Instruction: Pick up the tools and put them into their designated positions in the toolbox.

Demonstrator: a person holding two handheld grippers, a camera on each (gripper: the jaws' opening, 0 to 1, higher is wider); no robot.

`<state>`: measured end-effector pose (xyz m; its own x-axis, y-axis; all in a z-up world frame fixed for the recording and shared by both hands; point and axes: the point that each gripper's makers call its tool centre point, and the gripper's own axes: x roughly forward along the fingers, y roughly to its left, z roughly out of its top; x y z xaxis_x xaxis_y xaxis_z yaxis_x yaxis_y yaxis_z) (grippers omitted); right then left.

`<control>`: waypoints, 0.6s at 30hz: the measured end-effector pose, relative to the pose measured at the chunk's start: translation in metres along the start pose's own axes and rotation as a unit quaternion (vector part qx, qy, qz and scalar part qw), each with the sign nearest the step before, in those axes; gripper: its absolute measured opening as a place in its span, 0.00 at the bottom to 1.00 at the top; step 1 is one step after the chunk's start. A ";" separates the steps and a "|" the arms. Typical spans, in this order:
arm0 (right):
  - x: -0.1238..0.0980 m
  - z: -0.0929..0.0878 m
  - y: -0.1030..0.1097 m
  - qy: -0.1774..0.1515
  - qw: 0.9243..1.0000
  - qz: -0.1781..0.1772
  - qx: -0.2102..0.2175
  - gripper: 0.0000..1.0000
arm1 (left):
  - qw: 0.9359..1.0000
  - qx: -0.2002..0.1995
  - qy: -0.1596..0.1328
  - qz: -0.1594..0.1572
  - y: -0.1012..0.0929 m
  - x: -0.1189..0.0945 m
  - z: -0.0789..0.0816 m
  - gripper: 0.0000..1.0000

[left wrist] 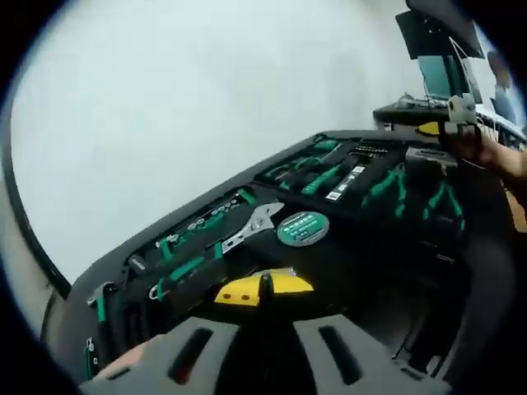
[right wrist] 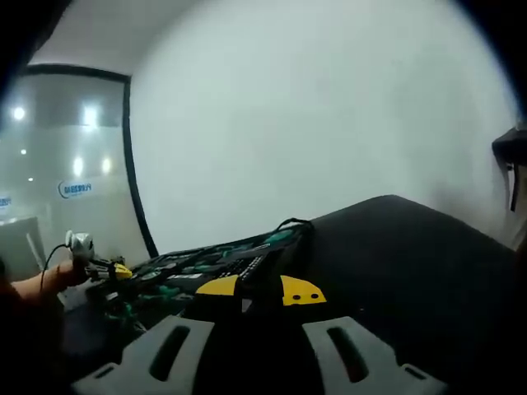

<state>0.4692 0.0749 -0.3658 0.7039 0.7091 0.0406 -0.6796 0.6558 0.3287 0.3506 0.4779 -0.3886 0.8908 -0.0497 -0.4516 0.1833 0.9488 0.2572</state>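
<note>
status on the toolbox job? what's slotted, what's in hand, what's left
Done: green-handled tools, an adjustable wrench and a round green tape measure sit in the open toolbox. In hand: nothing visible between the jaws of the left gripper or the right gripper. Left: cannot tell; no loose tools visible.

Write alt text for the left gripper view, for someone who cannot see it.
An open black toolbox sits before a white wall, holding green-handled tools, an adjustable wrench and a round green tape measure. The left gripper rises from below, its grey jaws apart, beneath a yellow piece. A person's hand shows at the right.
</note>
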 end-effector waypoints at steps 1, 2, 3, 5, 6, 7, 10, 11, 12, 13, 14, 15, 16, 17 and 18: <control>0.000 0.000 0.000 0.000 1.000 0.000 0.002 0.15 | 0.999 -0.036 -0.032 0.006 0.010 -0.005 0.011 0.15; 0.000 0.000 -0.001 -0.001 1.000 0.000 0.003 0.15 | 0.994 -0.081 -0.071 0.008 0.019 -0.013 0.023 0.18; 0.000 0.000 -0.001 -0.001 1.000 0.000 0.004 0.15 | 0.989 -0.115 -0.093 0.005 0.028 -0.023 0.030 0.17; 0.000 0.000 -0.001 -0.002 1.000 0.001 0.004 0.15 | 0.985 -0.147 -0.094 0.021 0.050 -0.039 0.030 0.18; 0.000 0.000 -0.001 -0.002 1.000 0.001 0.004 0.15 | 0.983 -0.155 -0.094 0.028 0.060 -0.046 0.030 0.19; 0.000 0.000 -0.001 -0.001 1.000 0.002 0.004 0.15 | 0.982 -0.165 -0.090 0.030 0.068 -0.052 0.030 0.19; 0.001 0.000 -0.003 -0.002 1.000 0.004 0.004 0.15 | 0.986 -0.152 -0.054 0.050 0.085 -0.061 0.027 0.26; 0.001 0.001 -0.004 -0.003 1.000 0.005 0.005 0.15 | 0.988 -0.140 -0.043 0.046 0.083 -0.062 0.027 0.29; 0.002 0.001 -0.006 -0.003 1.000 0.004 0.005 0.15 | 0.991 -0.128 -0.027 0.041 0.079 -0.061 0.026 0.33; 0.002 0.001 -0.008 -0.004 1.000 0.004 0.006 0.15 | 0.993 -0.115 -0.011 0.039 0.074 -0.061 0.023 0.35; 0.002 0.001 -0.009 -0.006 1.000 0.003 0.007 0.15 | 0.994 -0.099 0.002 0.040 0.071 -0.060 0.019 0.36; 0.002 0.002 -0.011 -0.007 1.000 0.003 0.009 0.15 | 0.996 -0.084 0.007 0.039 0.067 -0.060 0.017 0.37; 0.002 0.002 -0.013 -0.008 1.000 0.002 0.011 0.15 | 0.996 -0.081 0.002 0.037 0.063 -0.060 0.018 0.38; 0.002 0.002 -0.014 -0.009 1.000 0.002 0.012 0.15 | 0.996 -0.085 0.000 0.037 0.061 -0.060 0.017 0.39; 0.002 0.001 -0.015 -0.009 1.000 0.002 0.014 0.15 | 0.996 -0.087 -0.004 0.034 0.058 -0.059 0.018 0.40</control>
<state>0.4815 0.0665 -0.3692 0.7049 0.7068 0.0589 -0.6766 0.6453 0.3546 0.3157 0.5307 -0.3317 0.9026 0.0151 -0.4302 0.0480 0.9896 0.1354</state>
